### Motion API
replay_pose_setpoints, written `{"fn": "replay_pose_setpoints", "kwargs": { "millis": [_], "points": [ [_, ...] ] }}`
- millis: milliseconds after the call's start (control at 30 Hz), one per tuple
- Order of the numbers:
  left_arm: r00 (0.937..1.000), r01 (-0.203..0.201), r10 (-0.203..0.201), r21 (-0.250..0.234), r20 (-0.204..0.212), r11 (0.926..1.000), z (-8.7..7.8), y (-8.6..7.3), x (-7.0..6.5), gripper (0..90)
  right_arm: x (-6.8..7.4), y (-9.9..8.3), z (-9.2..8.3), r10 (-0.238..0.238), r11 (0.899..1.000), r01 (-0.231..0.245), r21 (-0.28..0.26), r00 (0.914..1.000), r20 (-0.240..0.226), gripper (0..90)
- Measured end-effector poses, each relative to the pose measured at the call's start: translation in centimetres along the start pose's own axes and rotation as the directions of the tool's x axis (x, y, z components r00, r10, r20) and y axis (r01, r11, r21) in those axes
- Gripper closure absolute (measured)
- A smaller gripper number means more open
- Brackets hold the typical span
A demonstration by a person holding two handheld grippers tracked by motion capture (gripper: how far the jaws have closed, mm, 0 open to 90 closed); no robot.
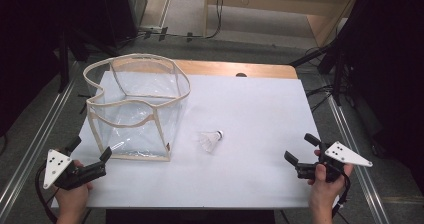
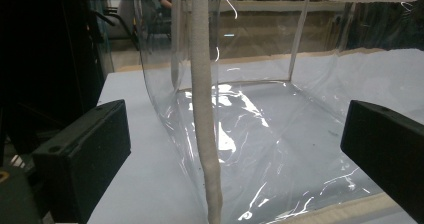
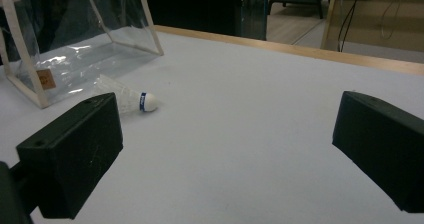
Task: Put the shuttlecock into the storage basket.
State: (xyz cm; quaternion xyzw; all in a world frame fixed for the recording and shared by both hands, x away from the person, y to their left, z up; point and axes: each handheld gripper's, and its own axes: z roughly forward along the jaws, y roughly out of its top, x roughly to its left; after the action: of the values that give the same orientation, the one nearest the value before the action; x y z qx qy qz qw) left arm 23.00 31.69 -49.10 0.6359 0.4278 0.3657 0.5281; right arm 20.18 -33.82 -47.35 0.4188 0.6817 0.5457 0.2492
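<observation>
A clear plastic bag (image 1: 137, 109) with beige trim stands open-topped on the left of the white table (image 1: 250, 109). A white shuttlecock (image 1: 211, 140) lies on its side just right of the bag, cork tip toward the far right. My left gripper (image 1: 90, 151) is open at the near left corner, jaws facing the bag's near corner seam (image 2: 205, 134) without touching it. My right gripper (image 1: 301, 148) stands open at the near right, nothing between its jaws. In the right gripper view the shuttlecock (image 3: 132, 101) lies beyond the left jaw, beside the bag (image 3: 75, 54).
The table's wooden far edge (image 1: 235, 67) shows behind the white top. Dark stands and cables (image 1: 330, 59) line the floor on both sides. Bare white surface spreads between the shuttlecock and my right gripper.
</observation>
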Motion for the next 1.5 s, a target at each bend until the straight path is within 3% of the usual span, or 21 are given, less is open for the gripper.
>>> {"fn": "replay_pose_setpoints", "kwargs": {
  "millis": [467,700,1000,1033,1067,1100,1300,1433,1500],
  "points": [
    [0.9999,-0.017,0.017,0.005,-0.002,0.9998,0.1,0.0,-0.2,0.3,2.4,2.8,2.6,-0.070,0.994,0.074,0.077,0.9959,-0.057,0.0],
    [0.9998,-0.021,0.021,0.007,-0.001,0.9997,0.1,0.0,-0.3,0.3,3.7,4.0,4.6,-0.098,0.990,0.109,0.090,0.9875,-0.124,0.0],
    [0.9996,-0.028,0.028,0.011,-0.002,0.9995,0.1,0.0,-0.3,0.3,5.3,5.2,7.1,-0.128,0.982,0.154,0.108,0.9687,-0.212,0.0],
    [0.9995,-0.031,0.031,0.013,-0.002,0.9994,0.1,0.0,-0.3,0.3,5.6,5.3,7.4,-0.128,0.980,0.158,0.119,0.9655,-0.227,3.6],
    [0.9995,-0.032,0.032,0.013,-0.001,0.9994,0.1,0.0,-0.3,0.3,5.7,5.4,7.6,-0.132,0.980,0.161,0.118,0.9662,-0.221,13.4],
    [0.9995,-0.032,0.032,0.013,0.000,0.9994,0.1,0.0,-0.3,0.3,5.9,5.5,7.9,-0.132,0.979,0.161,0.128,0.9686,-0.211,16.0],
    [0.9997,-0.025,0.025,0.010,0.002,0.9996,0.1,0.0,-0.3,0.3,6.9,5.8,9.8,-0.142,0.968,0.189,0.168,0.9565,-0.255,17.4],
    [0.9997,-0.025,0.025,0.010,0.003,0.9996,0.1,0.0,-0.2,0.3,7.6,6.1,11.0,-0.144,0.958,0.205,0.203,0.9490,-0.281,28.3],
    [0.9997,-0.025,0.025,0.010,0.003,0.9996,0.1,0.0,-0.2,0.3,7.9,6.2,11.7,-0.155,0.948,0.226,0.225,0.9434,-0.293,34.8]
  ]
}}
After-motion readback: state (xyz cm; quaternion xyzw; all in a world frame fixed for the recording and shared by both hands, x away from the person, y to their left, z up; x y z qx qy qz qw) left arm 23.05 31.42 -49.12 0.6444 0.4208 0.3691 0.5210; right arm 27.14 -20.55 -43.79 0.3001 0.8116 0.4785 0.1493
